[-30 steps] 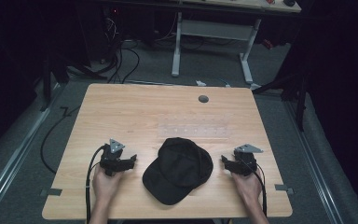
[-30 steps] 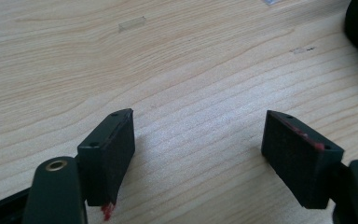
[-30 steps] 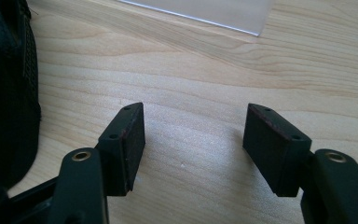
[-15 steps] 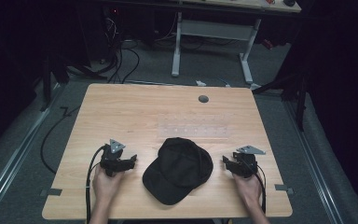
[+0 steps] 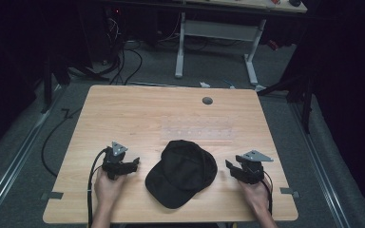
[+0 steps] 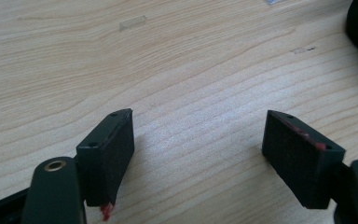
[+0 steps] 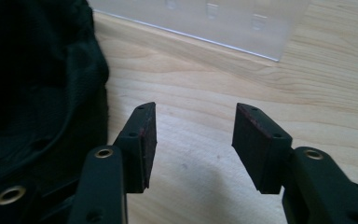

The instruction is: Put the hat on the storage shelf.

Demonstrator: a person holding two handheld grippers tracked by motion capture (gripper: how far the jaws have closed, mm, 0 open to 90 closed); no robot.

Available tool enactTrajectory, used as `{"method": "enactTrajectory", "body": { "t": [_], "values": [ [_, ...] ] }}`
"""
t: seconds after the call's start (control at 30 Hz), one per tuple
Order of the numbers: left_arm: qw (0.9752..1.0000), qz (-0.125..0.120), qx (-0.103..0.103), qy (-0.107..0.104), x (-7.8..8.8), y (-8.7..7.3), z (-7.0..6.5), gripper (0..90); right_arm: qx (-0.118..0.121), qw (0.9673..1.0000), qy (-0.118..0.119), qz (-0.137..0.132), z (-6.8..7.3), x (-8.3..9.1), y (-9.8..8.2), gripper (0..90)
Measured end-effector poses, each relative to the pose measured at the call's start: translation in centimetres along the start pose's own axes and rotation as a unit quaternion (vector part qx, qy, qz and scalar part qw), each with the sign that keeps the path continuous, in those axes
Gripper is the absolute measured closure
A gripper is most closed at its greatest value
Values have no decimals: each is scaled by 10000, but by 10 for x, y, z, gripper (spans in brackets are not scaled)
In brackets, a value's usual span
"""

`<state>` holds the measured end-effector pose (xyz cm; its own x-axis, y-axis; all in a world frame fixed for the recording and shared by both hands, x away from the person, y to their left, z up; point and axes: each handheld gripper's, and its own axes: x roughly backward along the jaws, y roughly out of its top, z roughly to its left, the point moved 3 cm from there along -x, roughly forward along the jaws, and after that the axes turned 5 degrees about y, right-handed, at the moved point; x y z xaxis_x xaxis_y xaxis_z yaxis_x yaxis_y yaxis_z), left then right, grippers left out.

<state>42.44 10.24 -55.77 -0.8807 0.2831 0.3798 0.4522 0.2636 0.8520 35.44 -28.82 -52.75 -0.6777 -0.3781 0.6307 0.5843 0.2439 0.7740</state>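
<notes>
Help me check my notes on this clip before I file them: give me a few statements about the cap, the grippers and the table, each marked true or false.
1. A black cap lies on the wooden table between the two grippers. True.
2. The left gripper is clamped on the cap's brim. False: its jaws stand apart over bare wood, holding nothing.
3. The right gripper is open, with the cap just beside one jaw. True.
4. A clear plastic piece lies on the table beyond the right gripper. True.
5. The cap hangs over the table's far edge. False: it sits near the person's side.
</notes>
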Motion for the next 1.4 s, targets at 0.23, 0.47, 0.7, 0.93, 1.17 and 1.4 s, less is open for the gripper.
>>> {"method": "enactTrajectory", "body": {
  "t": [0.23,0.47,0.7,0.93,1.17,1.4],
  "values": [
    [10000,-9,33,-3,0,1,0,261,141,9996,149,-191,17,12,12,530],
    [10000,-12,34,-2,-1,1,0,261,269,9980,496,-285,35,12,22,508],
    [10000,-16,32,11,-1,1,0,261,280,9961,744,-393,47,10,34,484],
    [10000,-22,38,24,-1,1,0,260,380,9944,946,-284,62,1,55,468],
    [10000,-20,32,24,-1,1,0,259,430,9939,1005,-110,70,-14,65,465],
    [10000,-20,34,25,-1,1,0,259,404,9944,978,29,73,-32,71,449]
  ]
}}
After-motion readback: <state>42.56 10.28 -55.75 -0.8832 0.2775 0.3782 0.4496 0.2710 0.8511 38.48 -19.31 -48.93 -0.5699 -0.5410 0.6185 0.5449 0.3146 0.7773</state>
